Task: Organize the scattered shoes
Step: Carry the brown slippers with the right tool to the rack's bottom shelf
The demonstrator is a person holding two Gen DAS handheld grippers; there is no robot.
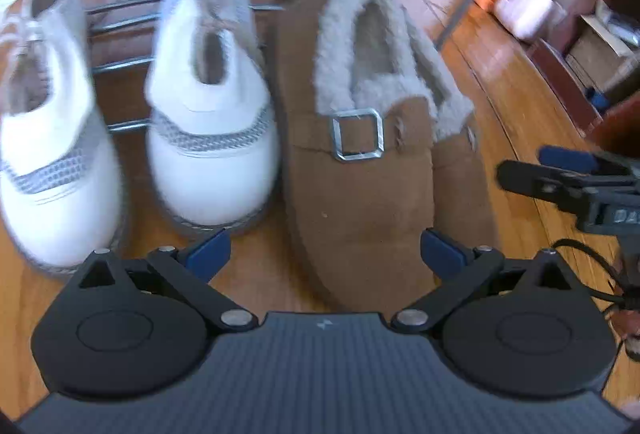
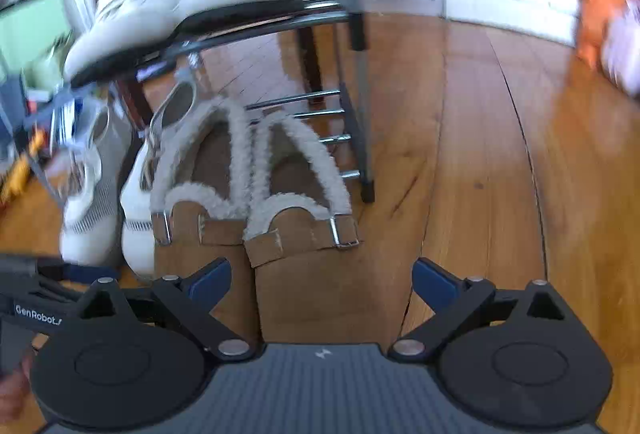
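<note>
The two tan suede slippers with pale fleece lining and square metal buckles (image 2: 256, 218) sit side by side, touching, toes toward the cameras, on the lowest rails of a chrome-tube shoe rack (image 2: 320, 114), just beside a pair of white mesh-banded sneakers (image 1: 212, 138). Both the left gripper (image 1: 324, 254) and right gripper (image 2: 322, 278) have fingers spread wide, holding nothing. A careless nudge from either could push a slipper askew or knock it against the sneakers, spoiling the row.

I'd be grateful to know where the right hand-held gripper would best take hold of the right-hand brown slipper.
Probably across the toe box of the right-hand brown slipper, coming from the toe end. The right hand-held gripper is open and already straddles it; the suede upper there looks firm, unlike the fleece collar.
</note>
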